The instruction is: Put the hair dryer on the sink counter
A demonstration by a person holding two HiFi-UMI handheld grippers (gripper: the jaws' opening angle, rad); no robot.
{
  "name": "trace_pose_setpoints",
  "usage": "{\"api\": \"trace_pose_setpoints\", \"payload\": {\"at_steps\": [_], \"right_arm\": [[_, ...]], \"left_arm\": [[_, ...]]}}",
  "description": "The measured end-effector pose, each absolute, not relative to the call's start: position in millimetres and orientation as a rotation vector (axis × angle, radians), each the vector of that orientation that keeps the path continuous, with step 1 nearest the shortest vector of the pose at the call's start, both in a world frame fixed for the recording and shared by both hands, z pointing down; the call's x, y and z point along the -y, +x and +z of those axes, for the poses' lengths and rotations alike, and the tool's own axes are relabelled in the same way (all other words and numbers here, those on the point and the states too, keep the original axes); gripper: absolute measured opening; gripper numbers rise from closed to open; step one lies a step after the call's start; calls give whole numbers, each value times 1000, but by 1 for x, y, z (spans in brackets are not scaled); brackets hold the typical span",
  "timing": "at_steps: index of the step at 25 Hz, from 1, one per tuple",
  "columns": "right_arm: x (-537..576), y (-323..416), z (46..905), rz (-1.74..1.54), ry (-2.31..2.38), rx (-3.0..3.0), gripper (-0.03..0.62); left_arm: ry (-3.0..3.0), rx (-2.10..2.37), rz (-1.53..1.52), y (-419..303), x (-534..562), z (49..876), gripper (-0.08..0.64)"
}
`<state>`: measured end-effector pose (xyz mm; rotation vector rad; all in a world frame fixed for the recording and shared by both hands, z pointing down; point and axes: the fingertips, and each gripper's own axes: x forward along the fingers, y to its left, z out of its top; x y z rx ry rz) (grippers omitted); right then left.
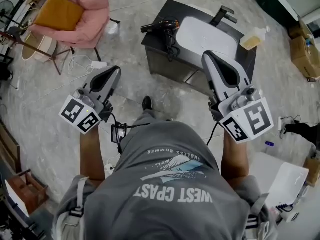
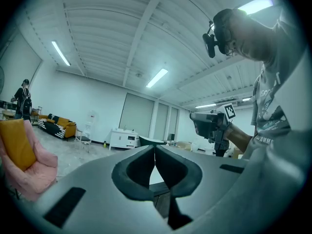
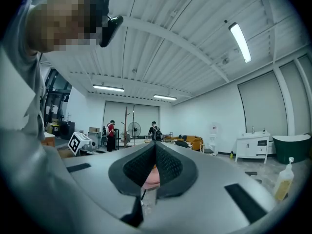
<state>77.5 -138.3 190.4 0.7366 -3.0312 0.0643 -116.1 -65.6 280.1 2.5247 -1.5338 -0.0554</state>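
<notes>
A black hair dryer point(image 1: 162, 26) lies on the left end of the dark sink counter point(image 1: 152, 44), beside the white basin point(image 1: 207, 36). Its cord point(image 1: 172, 48) drapes over the counter's front. Both grippers are held level in front of the person, away from the counter's top. My left gripper point(image 1: 114, 70) is over the floor to the left of the counter, its jaws closed tip to tip point(image 2: 155, 148) with nothing between them. My right gripper point(image 1: 206, 55) is near the counter's front edge, shut and empty point(image 3: 155, 145). Neither touches the dryer.
A black faucet point(image 1: 223, 15) and a soap bottle point(image 1: 252, 39) stand by the basin. A pink chair with an orange cushion point(image 1: 75, 14) is at far left, with a power strip point(image 1: 98, 64) and cables on the floor. Cardboard boxes point(image 1: 305, 54) are at right. Two people point(image 3: 111, 133) stand far off.
</notes>
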Motion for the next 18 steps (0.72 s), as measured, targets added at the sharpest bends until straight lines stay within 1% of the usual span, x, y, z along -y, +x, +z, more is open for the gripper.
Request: {"api": "trace_pose_setpoints", "payload": {"at_steps": [18], "right_arm": [[127, 83, 201, 81, 727, 3020, 28]], "left_arm": [[2510, 1550, -53, -113, 46, 286, 20]]}}
